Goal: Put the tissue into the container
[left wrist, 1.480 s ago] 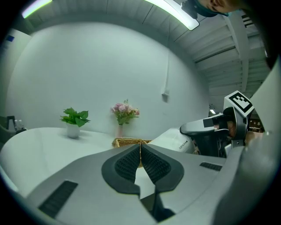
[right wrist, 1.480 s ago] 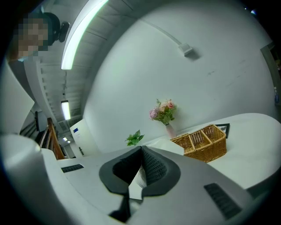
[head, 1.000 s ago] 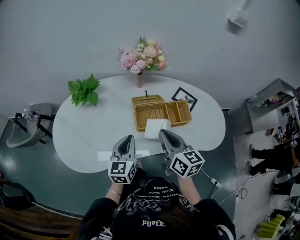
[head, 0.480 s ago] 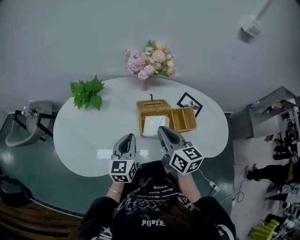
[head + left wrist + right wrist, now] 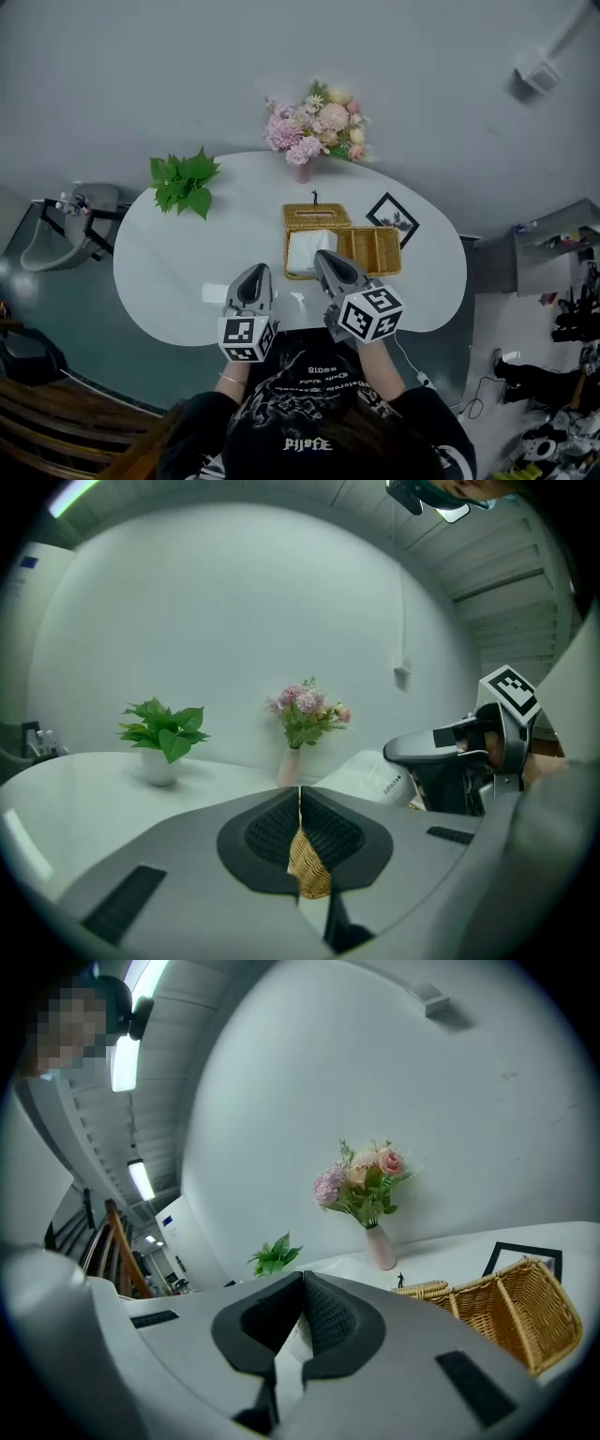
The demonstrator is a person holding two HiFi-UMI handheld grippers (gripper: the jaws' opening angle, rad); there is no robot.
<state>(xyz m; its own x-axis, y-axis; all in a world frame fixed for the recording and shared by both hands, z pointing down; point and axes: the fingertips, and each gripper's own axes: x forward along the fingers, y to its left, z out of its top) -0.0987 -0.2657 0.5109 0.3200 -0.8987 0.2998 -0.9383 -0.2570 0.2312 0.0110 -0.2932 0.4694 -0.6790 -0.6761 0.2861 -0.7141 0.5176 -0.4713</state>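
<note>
A white tissue pack (image 5: 310,249) sits over the left compartment of the wicker basket (image 5: 380,251) on the white table (image 5: 178,253). My right gripper (image 5: 324,258) is at the pack's near edge, jaws shut on it; the left gripper view shows the pack (image 5: 367,777) just beyond that gripper's tip. In its own view the right gripper (image 5: 303,1282) has its pads together, with white showing in the gap below them. The left gripper (image 5: 253,275) hovers to the left of the basket, shut and holding nothing (image 5: 300,802). The basket's right compartment (image 5: 525,1312) is bare.
A vase of pink flowers (image 5: 314,136) stands behind the basket. A green plant (image 5: 185,180) is at the back left and a black picture frame (image 5: 394,217) at the back right. The table's near edge lies just under both grippers.
The right gripper has carried the tissue pack forward, from the basket's front edge to over its left compartment. The left gripper has held its place.
</note>
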